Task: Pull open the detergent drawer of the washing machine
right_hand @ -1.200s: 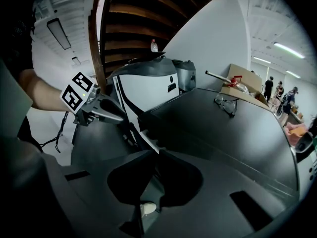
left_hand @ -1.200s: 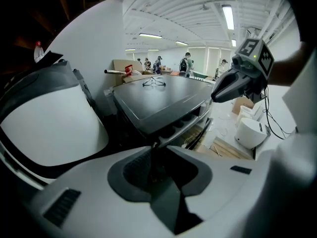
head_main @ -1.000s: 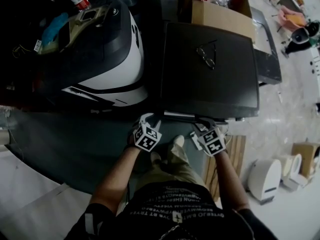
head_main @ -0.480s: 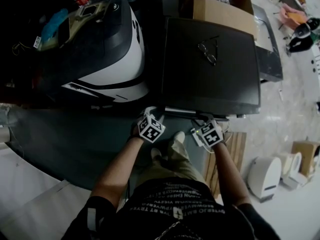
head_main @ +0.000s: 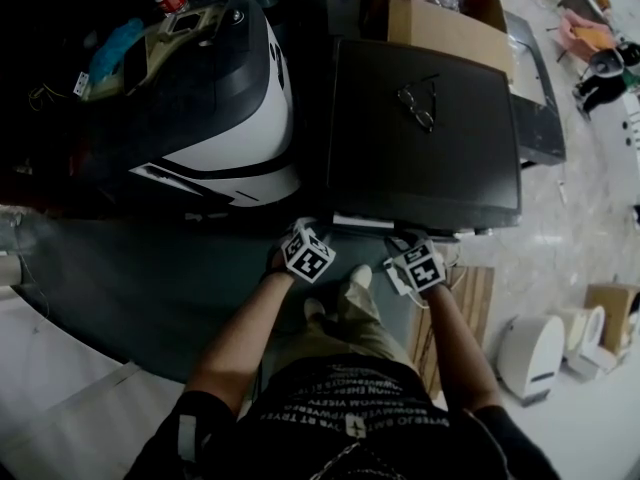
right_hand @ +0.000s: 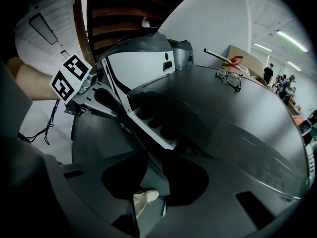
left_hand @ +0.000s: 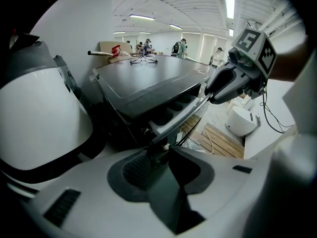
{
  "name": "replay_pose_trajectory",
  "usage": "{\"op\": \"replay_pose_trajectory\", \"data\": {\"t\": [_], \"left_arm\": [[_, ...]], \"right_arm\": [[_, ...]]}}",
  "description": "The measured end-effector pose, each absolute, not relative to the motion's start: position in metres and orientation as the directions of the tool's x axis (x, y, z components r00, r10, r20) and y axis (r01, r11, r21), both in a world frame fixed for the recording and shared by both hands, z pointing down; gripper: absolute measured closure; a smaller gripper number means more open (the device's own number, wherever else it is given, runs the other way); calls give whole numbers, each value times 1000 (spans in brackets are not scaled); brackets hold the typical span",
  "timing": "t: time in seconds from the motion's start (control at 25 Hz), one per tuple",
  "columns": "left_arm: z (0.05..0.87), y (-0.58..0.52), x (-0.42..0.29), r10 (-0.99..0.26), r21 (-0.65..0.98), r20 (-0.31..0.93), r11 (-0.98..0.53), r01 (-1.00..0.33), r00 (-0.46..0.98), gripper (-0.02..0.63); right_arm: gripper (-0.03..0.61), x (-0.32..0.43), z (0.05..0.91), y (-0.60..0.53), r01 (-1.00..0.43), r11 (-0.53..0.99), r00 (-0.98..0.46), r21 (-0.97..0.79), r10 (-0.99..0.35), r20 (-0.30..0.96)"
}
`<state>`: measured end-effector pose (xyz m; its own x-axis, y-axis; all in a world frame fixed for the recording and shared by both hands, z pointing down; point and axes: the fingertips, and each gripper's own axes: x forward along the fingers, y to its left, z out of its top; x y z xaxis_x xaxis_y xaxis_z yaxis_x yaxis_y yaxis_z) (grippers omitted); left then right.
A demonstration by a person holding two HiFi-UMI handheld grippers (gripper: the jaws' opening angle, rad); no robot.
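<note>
The dark washing machine (head_main: 420,138) has its detergent drawer (head_main: 362,222) pulled out at the front, with the light compartments showing in the left gripper view (left_hand: 173,119) and in the right gripper view (right_hand: 151,125). My left gripper (head_main: 300,234) is at the drawer front's left end. Its jaws are closing, and the panel's end lies between the tips (left_hand: 161,144). My right gripper (head_main: 405,242) holds the drawer front's other end, with the edge running into its jaws (right_hand: 154,152). Each gripper shows in the other's view: the right one (left_hand: 212,94), the left one (right_hand: 119,117).
A pair of glasses (head_main: 418,108) lies on the machine's lid, with a cardboard box (head_main: 440,28) behind it. A large white and black machine (head_main: 220,98) stands close on the left. A wooden pallet (head_main: 470,298) and a white appliance (head_main: 528,353) are on the floor at the right. The person's shoe (head_main: 352,280) is below the drawer.
In the head view both grippers have shifted a little toward the machine's front edge and closer to each other. The drawer stays pulled out.
</note>
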<state>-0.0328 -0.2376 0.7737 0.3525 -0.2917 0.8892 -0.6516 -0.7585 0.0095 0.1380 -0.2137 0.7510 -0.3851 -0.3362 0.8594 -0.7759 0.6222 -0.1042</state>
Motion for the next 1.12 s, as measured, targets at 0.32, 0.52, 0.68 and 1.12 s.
{"op": "replay_pose_trajectory", "data": {"t": [0.32,0.52,0.68,1.12], "left_arm": [[774,-221,-35,-255,26,901,-776,-630,351,503],[774,-208,-36,-247,33,901,-781,-624,357,503],[775,-196,-35,-240,25,905,-794,-607,351,503],[774,-169,-39,-220,24,910,-818,-575,350,503]], "right_arm": [[477,136,752,-197,-785,608,-380,-120,-320,868],[477,128,750,-184,-782,607,-400,-142,-313,862],[477,131,750,-172,-788,598,-392,-147,-304,868],[477,125,750,-145,-792,588,-401,-166,-295,867]]}}
